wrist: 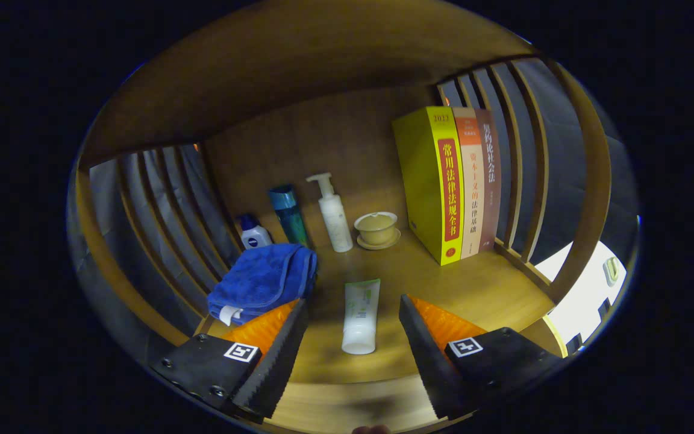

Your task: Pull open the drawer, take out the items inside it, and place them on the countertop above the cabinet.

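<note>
My gripper (353,304) is open above the wooden countertop (479,289). A white tube with a green label (360,316) lies flat on the wood between the two fingers, cap toward me; neither finger touches it. A folded blue towel (262,280) rests just ahead of the left finger (275,355). Beyond it stand a small blue-capped white bottle (254,234), a teal bottle (288,214) and a white pump bottle (333,214). A tan lidded cup on a saucer (376,229) sits beside the pump bottle.
Three upright books (450,181), yellow, orange and brown, stand at the back right. Wooden slat rails (518,157) fence both sides, a wooden back panel (323,138) closes the rear, and a shelf board (299,66) hangs overhead. Bright floor (582,289) shows past the right rail.
</note>
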`<action>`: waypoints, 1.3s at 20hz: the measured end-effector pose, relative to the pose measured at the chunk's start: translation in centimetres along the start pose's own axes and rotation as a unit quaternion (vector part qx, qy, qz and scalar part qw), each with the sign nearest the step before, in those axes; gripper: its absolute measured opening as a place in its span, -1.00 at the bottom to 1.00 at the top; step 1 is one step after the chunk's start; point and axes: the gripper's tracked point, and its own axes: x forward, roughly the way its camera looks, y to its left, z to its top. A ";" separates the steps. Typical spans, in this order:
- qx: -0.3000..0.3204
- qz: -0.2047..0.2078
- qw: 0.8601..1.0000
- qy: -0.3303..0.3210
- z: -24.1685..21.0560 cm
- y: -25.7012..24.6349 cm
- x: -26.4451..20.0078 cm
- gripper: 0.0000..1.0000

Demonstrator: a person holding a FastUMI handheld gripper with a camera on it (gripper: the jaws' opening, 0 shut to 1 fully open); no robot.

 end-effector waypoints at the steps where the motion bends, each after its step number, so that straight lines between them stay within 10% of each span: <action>1: -0.004 0.004 1.000 -0.010 0.6 0.3 -1.2 0.98; 26: -0.064 0.027 0.971 -0.228 0.1 4.2 -26.3 0.97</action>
